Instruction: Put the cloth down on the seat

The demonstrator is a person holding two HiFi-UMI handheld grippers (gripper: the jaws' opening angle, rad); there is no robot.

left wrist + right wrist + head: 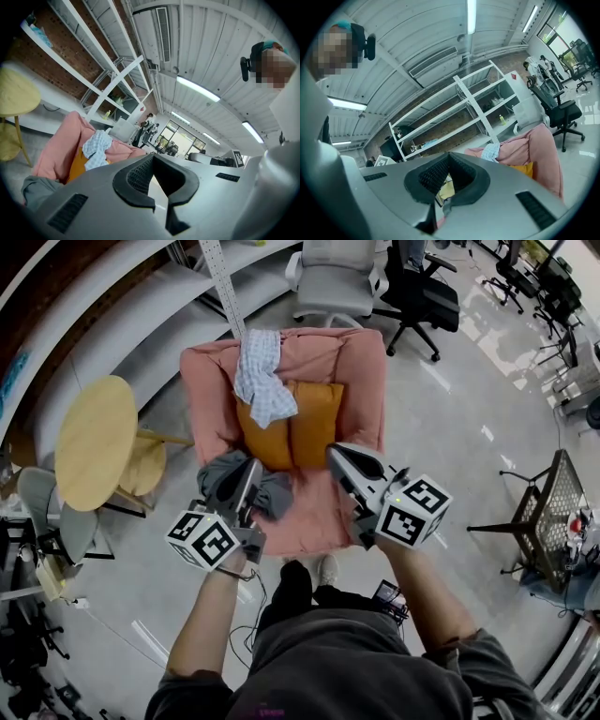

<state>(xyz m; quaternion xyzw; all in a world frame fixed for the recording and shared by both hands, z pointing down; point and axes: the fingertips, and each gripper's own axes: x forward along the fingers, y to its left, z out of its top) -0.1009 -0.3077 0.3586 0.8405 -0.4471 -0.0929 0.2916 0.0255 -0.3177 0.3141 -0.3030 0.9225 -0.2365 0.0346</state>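
Observation:
A grey cloth lies crumpled at the front left of the pink armchair's seat. It bunches under and on both sides of my left gripper. In the left gripper view that gripper is shut with nothing visible between its pads, and the grey cloth shows low at the left. My right gripper hovers over the seat's right half, apart from the cloth, and it looks shut too. A blue-white checked cloth hangs over the backrest above two orange cushions.
A round yellow table stands left of the armchair, with white shelving behind. A white office chair and a black one stand beyond. A wire-frame side table is at the right. My shoe is at the seat's front.

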